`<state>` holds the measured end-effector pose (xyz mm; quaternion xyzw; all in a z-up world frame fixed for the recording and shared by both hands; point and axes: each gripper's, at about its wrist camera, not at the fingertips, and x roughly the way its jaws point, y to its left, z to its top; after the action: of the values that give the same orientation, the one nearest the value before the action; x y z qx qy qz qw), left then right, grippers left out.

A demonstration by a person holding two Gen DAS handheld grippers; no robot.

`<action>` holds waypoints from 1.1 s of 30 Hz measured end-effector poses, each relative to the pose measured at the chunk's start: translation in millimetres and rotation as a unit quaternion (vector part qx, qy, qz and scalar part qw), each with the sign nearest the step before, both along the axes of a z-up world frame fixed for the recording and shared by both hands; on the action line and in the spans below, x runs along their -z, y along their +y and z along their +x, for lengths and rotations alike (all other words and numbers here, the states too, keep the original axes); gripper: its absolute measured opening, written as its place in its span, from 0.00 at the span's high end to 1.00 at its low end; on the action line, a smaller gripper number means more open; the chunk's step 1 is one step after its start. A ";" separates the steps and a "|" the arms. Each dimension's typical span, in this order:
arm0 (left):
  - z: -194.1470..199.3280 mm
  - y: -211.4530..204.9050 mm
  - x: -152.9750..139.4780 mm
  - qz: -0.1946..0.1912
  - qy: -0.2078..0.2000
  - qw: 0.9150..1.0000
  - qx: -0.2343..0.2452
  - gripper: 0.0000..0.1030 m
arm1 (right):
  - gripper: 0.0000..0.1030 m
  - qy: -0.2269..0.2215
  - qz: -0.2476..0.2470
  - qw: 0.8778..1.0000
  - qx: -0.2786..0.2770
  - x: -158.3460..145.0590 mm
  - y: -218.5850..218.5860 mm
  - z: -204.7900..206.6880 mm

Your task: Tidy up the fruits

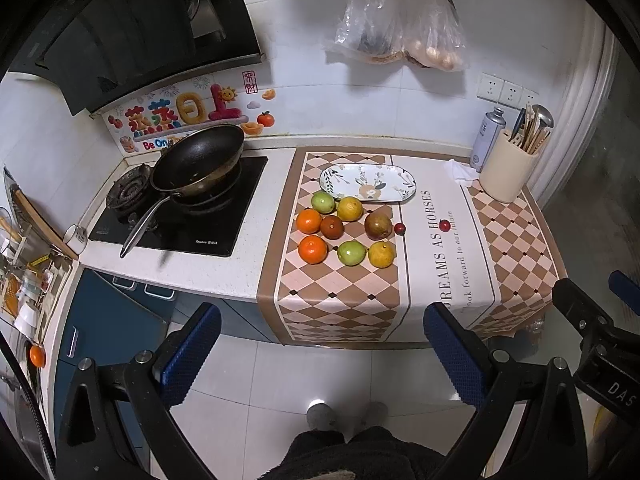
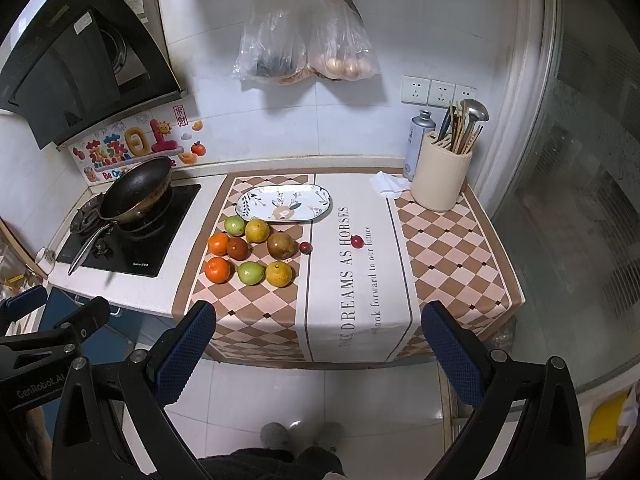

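Both tools hang low in front of the table, above the tiled floor, with nothing between their blue-padded fingers. On the left tool the fingers stand wide apart, and the right tool is spread just as wide and holds nothing.

Beyond them, a checked cloth covers the table. The fruits sit in a loose cluster on its left part: two oranges, one behind the other at the left edge, two green fruits, two yellow ones, a small dark brown one and a larger brownish one. Two small red fruits lie apart to the right, one just beside the brownish fruit and one on the white printed band.

An oval patterned plate lies just behind the cluster. It carries no fruit.

Left of the cloth, a black pan rests on the stove. At the back right corner stands a cream utensil holder with a spray can beside it.
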<state>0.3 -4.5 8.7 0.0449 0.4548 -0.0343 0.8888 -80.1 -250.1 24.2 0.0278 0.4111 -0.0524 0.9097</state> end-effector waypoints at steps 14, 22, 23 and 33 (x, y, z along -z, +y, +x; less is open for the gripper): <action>9.1 7.1 0.1 -0.005 -0.001 1.000 -0.002 0.00 | 0.00 0.000 -0.003 1.000 0.002 -11.4 7.0 2.1; 14.5 11.3 -0.9 -0.008 -0.003 1.000 -0.003 0.00 | 0.00 -0.001 -0.004 1.000 0.002 -10.3 8.5 7.2; 14.2 10.8 -0.8 -0.009 -0.003 1.000 -0.003 0.00 | 0.00 -0.001 -0.005 1.000 0.002 -10.4 8.7 7.1; 14.4 8.4 -1.2 -0.008 -0.005 1.000 -0.004 0.00 | 0.00 -0.006 -0.004 1.000 0.002 -13.4 7.1 9.7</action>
<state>14.6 3.9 10.0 0.0362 0.4502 -0.0344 0.8915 -70.5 -243.0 37.5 0.0258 0.4054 -0.0558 0.9121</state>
